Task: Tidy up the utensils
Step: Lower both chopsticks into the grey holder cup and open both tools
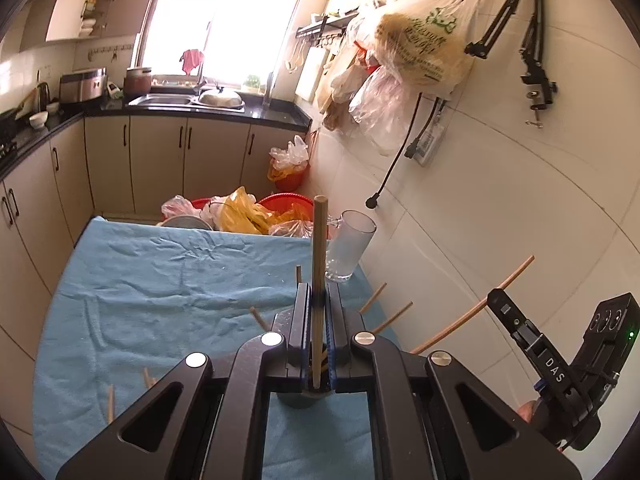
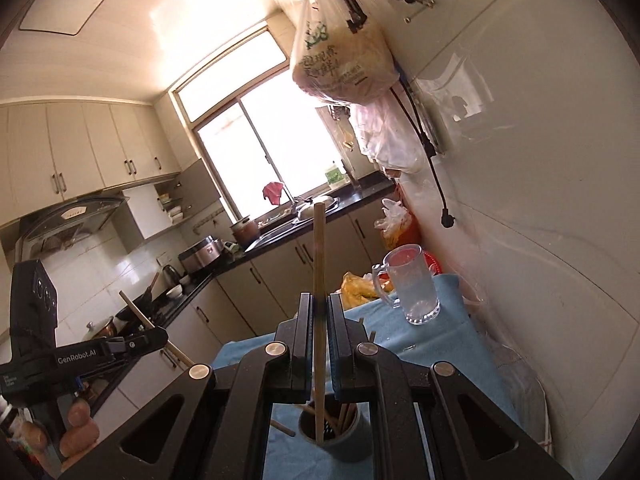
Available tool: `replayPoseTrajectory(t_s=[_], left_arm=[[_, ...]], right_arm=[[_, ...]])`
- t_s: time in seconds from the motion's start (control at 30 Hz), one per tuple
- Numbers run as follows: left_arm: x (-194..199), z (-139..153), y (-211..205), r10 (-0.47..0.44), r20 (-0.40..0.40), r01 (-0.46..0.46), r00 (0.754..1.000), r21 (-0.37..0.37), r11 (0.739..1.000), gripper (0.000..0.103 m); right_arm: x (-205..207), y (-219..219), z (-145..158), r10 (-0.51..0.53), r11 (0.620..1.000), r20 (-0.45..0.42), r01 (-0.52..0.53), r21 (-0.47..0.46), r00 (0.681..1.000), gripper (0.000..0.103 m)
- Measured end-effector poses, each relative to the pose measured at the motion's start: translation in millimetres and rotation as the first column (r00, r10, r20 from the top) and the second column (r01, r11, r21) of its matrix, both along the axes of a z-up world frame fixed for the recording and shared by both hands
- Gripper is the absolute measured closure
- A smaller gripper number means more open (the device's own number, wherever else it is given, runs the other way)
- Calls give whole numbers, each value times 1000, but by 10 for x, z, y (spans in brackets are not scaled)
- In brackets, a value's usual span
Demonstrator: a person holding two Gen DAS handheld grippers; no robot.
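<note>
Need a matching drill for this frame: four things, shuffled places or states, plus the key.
Things:
1. left gripper
2. glass mug
3. grey holder
4. printed plastic bag

States:
A. hangs from the wall hooks
B. stands empty on the blue cloth by the wall
C. shut on a chopstick
D. holds several chopsticks, below the right gripper

Pairs: 1-C, 2-B, 3-D, 4-A
</note>
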State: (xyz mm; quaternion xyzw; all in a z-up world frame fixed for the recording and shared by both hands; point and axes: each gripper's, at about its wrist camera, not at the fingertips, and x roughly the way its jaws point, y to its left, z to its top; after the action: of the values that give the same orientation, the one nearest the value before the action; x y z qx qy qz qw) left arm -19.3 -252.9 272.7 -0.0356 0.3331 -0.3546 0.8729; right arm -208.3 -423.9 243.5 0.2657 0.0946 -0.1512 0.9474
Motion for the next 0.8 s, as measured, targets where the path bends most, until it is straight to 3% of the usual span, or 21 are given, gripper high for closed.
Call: replayPoseTrajectory(t_s=[0.43,0.63,0.8], left_arm=[[378,-648,-247,11,-114,-3,993,71,997,97],[397,-720,-227,10,-122,0,992,81,997,97],[359,-674,-183,-1,-122,9,993,70,997,96]], right_arm=[[570,-241,-606,30,996,-143,-18,87,989,96],[663,-232,-791,65,992,-185,-43,123,981,95],[587,-232,-729,56,993,-171,-36,116,984,94]])
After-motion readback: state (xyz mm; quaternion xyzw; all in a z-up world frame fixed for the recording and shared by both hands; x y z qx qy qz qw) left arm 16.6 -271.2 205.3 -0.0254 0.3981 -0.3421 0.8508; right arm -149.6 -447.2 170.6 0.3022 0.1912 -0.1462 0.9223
